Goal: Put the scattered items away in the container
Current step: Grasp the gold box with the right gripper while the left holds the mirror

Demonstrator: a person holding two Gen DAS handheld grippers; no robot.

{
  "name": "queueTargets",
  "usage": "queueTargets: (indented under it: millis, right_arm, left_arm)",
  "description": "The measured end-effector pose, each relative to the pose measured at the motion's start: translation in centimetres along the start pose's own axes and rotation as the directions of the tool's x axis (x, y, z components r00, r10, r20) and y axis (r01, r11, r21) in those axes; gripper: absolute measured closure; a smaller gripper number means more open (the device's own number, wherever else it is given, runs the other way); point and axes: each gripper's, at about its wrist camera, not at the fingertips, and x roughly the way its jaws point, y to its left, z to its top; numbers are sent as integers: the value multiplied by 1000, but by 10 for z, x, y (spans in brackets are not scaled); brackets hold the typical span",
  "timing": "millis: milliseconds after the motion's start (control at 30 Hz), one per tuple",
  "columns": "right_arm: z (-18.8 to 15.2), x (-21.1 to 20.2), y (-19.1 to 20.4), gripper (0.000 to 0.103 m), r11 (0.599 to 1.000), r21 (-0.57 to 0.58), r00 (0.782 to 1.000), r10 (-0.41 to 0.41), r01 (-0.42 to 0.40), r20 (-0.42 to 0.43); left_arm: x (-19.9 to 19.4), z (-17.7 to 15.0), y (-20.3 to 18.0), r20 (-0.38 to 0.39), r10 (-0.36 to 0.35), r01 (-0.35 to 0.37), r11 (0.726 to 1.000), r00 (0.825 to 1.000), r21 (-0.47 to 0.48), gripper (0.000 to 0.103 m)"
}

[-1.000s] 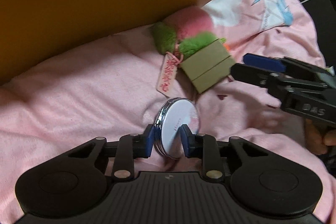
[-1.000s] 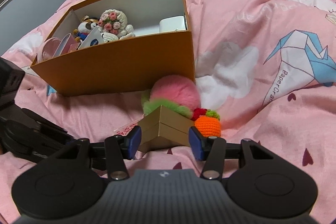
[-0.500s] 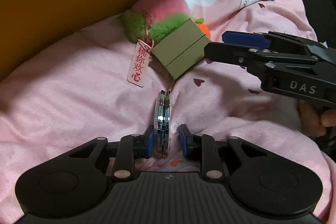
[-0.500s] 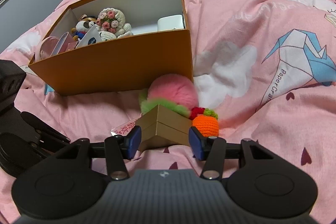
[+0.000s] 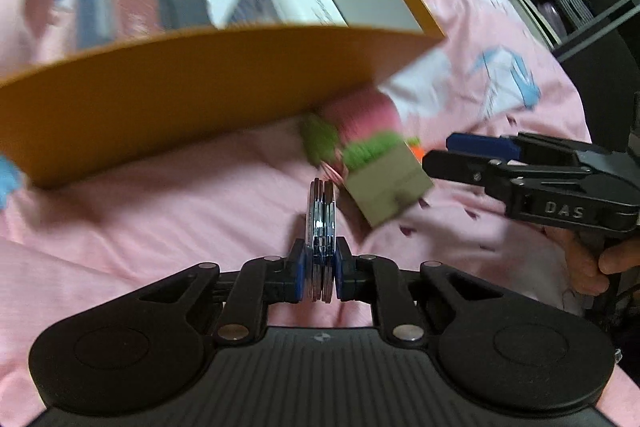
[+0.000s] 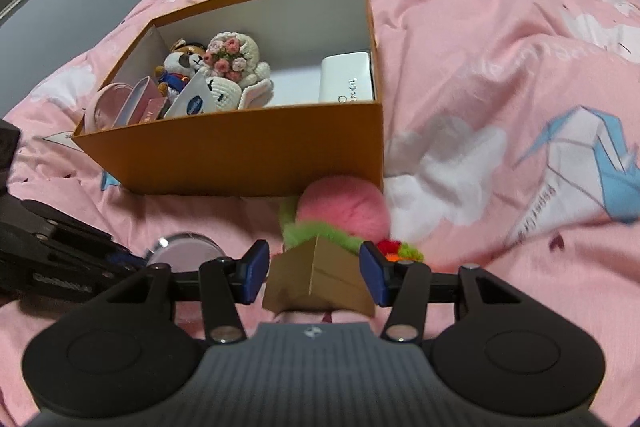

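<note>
Left gripper (image 5: 319, 277), lower centre of its frame: jaws just closed in, now pinching the round compact mirror (image 5: 319, 223) edge-on. Right gripper (image 6: 314, 273): jaws spread, flanking the tan box (image 6: 316, 277), contact unclear. Orange container (image 6: 240, 155) at upper left.

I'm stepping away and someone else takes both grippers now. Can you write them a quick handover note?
Left gripper: jaws have just been closing, now shut on the round mirror, held edge-on.
Right gripper: open, astride the tan box, not clamping it.
Orange box: on the bed, already holding plush toys and a white case.
Left: drop the mirror in, then the tan box, pink plush and orange knit.
</note>
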Motion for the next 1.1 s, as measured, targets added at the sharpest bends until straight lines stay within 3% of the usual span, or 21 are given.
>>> queueTargets:
  millis: [133,233,300,467,567,800,900,967,1100]
  right_arm:
    - [7,18,2,46,1000,-26,998,-3,1,-63]
    - [5,33,-7,45,999,43,995,3,1,-103]
    - [0,44,-15,42,996,93,989,21,-7,-145]
    - [-5,49,-24,36,988,150,986,54,-30,-160]
    - [-6,54,-19,28,992,119,982,55,-33,-181]
    - [-9,55,9,28,999,-47,981,-29,21,-192]
    - [-11,56,31,27,983,-174,976,-91,56,-197]
    - [-14,60,40,20,970,-231,971,-122,73,-207]
    - [-17,60,46,23,956,-275,969,-157,100,-192]
  left_arm:
    - [-6,0,11,26,57,-55,997,998,-52,88]
    - [-9,-3,20,20,97,-96,992,995,-79,88]
    - [-8,-4,24,14,98,-96,991,995,-95,88]
    - [-7,-4,27,12,91,-90,991,996,-104,88]
    - [-6,-4,27,13,88,-86,991,996,-106,88]
    - [-7,-6,27,7,90,-89,990,996,-105,88]
    - [-7,-6,26,7,91,-89,991,996,-104,88]
    - [-7,-6,26,6,91,-90,991,996,-104,88]
    - [-6,-9,25,7,89,-88,991,996,-106,88]
